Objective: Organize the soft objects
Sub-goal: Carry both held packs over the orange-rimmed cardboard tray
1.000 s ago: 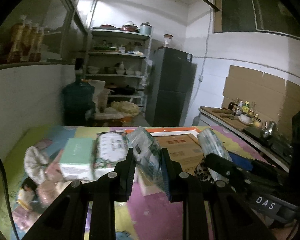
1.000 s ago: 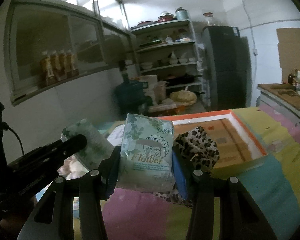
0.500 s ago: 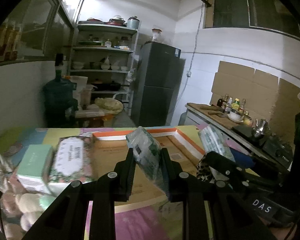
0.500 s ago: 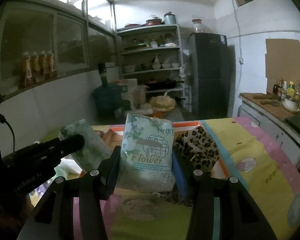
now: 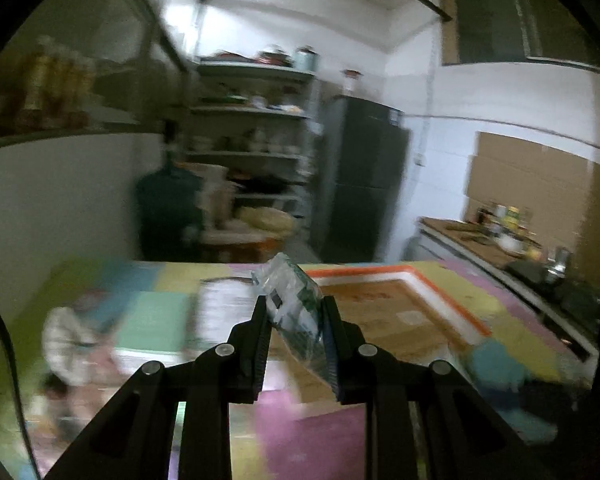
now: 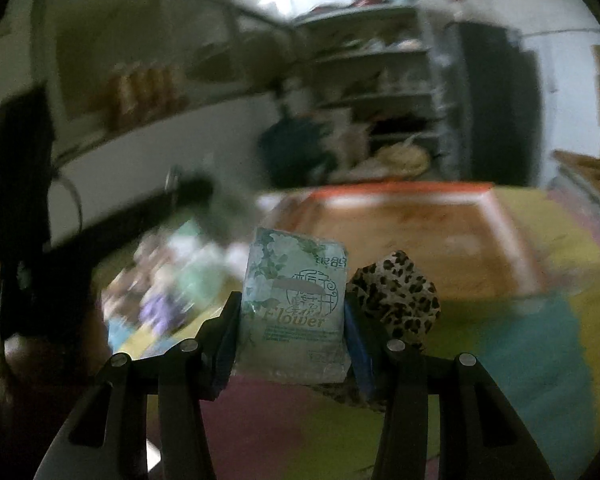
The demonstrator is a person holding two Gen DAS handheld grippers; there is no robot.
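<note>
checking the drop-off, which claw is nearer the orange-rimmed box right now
Hard to call; the right, slightly. The right claw, shut on the Flower tissue pack, faces the orange-rimmed box head-on. The left claw, gripping its tissue pack, sits toward the box's left edge.

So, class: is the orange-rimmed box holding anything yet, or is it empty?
Empty, as far as shown. The orange-rimmed box shows only bare brown floor; the right claw holds its tissue pack short of it. Blur hides fine detail.
</note>
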